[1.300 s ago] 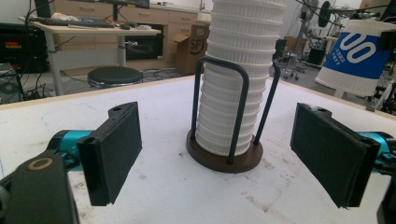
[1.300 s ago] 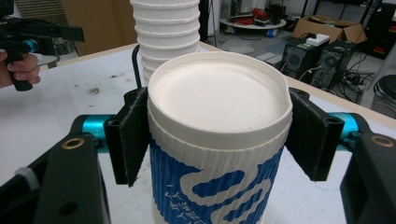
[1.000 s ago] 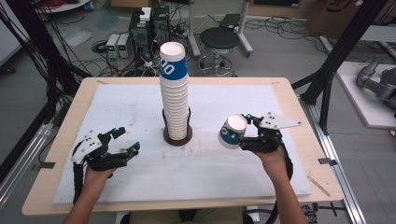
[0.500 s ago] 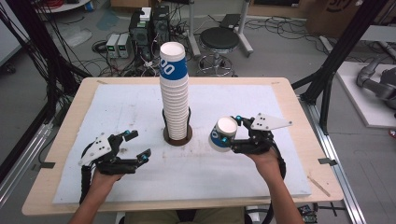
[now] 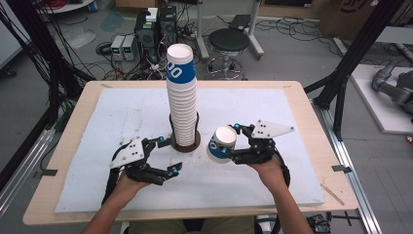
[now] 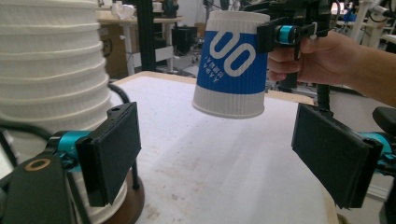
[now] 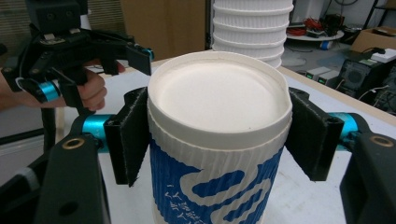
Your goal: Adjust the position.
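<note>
Both grippers have drifted toward the middle of the worktop (image 5: 272,105) since the earlier frames. The right gripper (image 5: 229,148) has carried its paper cup (image 5: 221,144) leftward, closer to the tall stack of paper cups (image 5: 181,92), and the left gripper (image 5: 168,157) has come up and in from the near left until it sits just beside the stack's round wooden base (image 5: 185,145).

As for progress, one blue-and-white cup is off the stack and clear of the worktop, held in the air to the right of the stack with its closed white bottom turned up and to the left. The right gripper's fingers (image 7: 131,140) press against its ribbed wall on both sides, just below the bottom rim. The left gripper's fingers (image 6: 114,151) stand wide apart and hold nothing; in the left gripper view the cup (image 6: 233,63) hangs ahead of them, between the two pads but well beyond reach.

Judging by this, the work is at an early to middle stage: the cup is picked and the empty gripper seems lined up to receive or steady it. That transfer, and setting the cup down, remain.
</note>
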### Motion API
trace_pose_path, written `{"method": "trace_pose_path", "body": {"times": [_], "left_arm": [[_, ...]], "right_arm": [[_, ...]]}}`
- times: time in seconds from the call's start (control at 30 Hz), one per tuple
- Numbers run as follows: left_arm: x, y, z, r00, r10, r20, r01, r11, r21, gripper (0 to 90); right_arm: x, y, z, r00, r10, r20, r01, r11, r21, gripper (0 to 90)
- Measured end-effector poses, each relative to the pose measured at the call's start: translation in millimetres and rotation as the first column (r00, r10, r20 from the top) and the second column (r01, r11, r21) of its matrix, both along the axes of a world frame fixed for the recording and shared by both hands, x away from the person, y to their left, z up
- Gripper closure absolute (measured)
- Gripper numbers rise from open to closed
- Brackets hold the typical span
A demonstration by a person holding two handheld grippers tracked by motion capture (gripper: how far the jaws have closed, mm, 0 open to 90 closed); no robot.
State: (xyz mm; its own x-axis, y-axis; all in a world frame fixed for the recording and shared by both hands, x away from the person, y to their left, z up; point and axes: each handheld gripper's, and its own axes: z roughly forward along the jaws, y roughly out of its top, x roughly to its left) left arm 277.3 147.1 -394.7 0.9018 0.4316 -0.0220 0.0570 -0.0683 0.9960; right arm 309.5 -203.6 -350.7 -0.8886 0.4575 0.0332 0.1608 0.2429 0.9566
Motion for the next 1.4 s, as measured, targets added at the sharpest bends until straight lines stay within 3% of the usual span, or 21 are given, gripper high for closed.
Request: {"method": "trace_pose_path", "body": {"times": [0.37,1.17,1.4], "left_arm": [[10.8,-33.7,-4.3,0.9986,-0.052,-0.010,0.052,0.9985,0.016,15.5],[21.8,-67.2,-10.1,0.9945,-0.103,-0.013,0.104,0.9940,0.035,14.6],[22.6,-72.6,-12.4,0.9928,-0.117,-0.024,0.118,0.9921,0.043,14.5]], "right_arm": [[-2.9,6.2,0.3,0.9995,0.032,-0.009,-0.031,0.999,0.024,29.9],[-10.8,21.5,2.3,0.9969,0.077,0.018,-0.078,0.996,0.040,30.3],[-11.7,24.5,2.5,0.9949,0.100,0.014,-0.100,0.992,0.070,30.6]]}}
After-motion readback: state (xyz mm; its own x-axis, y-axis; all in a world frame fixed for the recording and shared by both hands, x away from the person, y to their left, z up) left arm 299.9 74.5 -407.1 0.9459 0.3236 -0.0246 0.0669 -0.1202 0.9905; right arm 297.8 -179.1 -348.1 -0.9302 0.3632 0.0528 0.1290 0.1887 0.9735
